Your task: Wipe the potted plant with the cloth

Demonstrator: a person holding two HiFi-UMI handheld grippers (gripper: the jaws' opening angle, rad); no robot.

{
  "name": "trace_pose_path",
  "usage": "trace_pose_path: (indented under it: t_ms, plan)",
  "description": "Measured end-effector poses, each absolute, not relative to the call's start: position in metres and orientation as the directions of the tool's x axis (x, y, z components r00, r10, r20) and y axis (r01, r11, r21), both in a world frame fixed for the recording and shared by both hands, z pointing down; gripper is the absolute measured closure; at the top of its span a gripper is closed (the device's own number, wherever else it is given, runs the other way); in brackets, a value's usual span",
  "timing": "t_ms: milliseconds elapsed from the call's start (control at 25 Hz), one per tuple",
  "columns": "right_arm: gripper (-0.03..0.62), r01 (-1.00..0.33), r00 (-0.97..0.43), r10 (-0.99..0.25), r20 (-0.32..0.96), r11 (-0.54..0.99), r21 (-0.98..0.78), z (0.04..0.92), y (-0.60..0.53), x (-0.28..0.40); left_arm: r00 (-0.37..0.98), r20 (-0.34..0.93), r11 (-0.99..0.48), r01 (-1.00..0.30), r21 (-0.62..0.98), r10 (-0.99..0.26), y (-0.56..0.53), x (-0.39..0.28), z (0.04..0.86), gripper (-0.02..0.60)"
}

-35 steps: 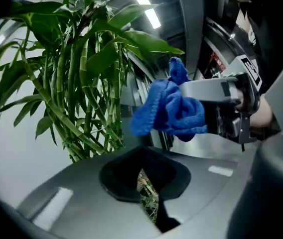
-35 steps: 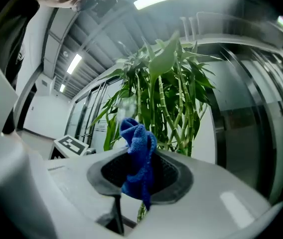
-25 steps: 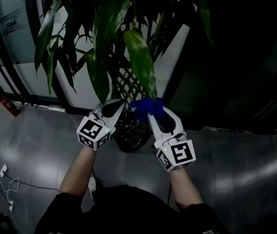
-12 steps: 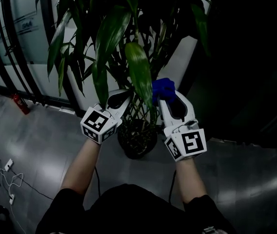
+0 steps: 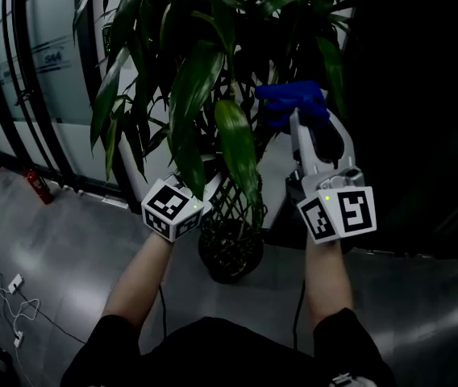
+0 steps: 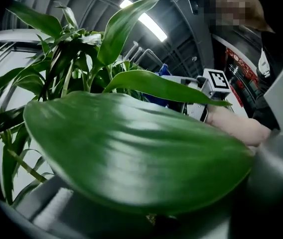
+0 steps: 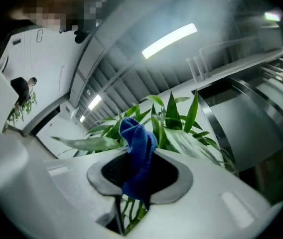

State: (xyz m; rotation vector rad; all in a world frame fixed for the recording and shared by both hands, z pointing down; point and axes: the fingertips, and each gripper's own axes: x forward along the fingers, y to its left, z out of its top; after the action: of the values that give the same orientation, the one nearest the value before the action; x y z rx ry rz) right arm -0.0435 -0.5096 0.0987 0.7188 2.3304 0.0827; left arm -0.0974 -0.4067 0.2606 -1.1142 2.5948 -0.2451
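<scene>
Ahead, lettering (image 5: 52, 57) on the pale wall panel (image 5: 47, 103) was too small to be read. The potted plant (image 5: 213, 79) was set before it, its pot (image 5: 229, 252) partly hidden by foliage. One broad leaf (image 6: 131, 148) was laid across the left gripper (image 5: 205, 185), so its grip could not be judged. A blue cloth (image 5: 292, 103) was clamped in the right gripper (image 5: 300, 127), high among the upper leaves.

A grey floor (image 5: 76, 244) carries the dark plant pot (image 5: 229, 252) and loose white cables (image 5: 10, 303).

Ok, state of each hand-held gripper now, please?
Left hand-held gripper: cannot tell, a leaf covers its jaws.
Right hand-held gripper: closed on the blue cloth.
</scene>
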Motion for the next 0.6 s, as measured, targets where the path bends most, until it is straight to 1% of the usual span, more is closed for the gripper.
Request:
trace_pose_path:
  t_ms: [160, 240, 360, 480, 600]
  plan:
    - [0.49, 0.576, -0.536, 0.572, -0.621, 0.785, 0.226, 0.085, -0.488, -0.028, -0.643, -0.205, 0.673, -0.673, -0.307, -0.738, -0.409, -0.101, 0.258, 0.575]
    - [0.49, 0.594, -0.522, 0.601, -0.605, 0.765, 0.247, 0.087, -0.472, -0.027, -0.631, -0.216, 0.665, -0.676, -0.318, -0.745, -0.411, -0.099, 0.251, 0.575]
    - [0.49, 0.593, -0.523, 0.647, -0.555, 0.744, 0.308, 0.1, -0.447, -0.027, -0.617, -0.228, 0.656, -0.681, -0.326, -0.754, -0.414, -0.092, 0.242, 0.575]
    - [0.49, 0.573, -0.535, 0.697, -0.478, 0.714, 0.402, 0.122, -0.426, -0.022, -0.592, -0.232, 0.635, -0.7, -0.326, -0.772, -0.418, -0.08, 0.241, 0.575]
    - [0.49, 0.548, -0.552, 0.716, -0.428, 0.698, 0.462, 0.143, -0.412, -0.024, -0.585, -0.215, 0.619, -0.69, -0.374, -0.782, -0.419, -0.075, 0.242, 0.575]
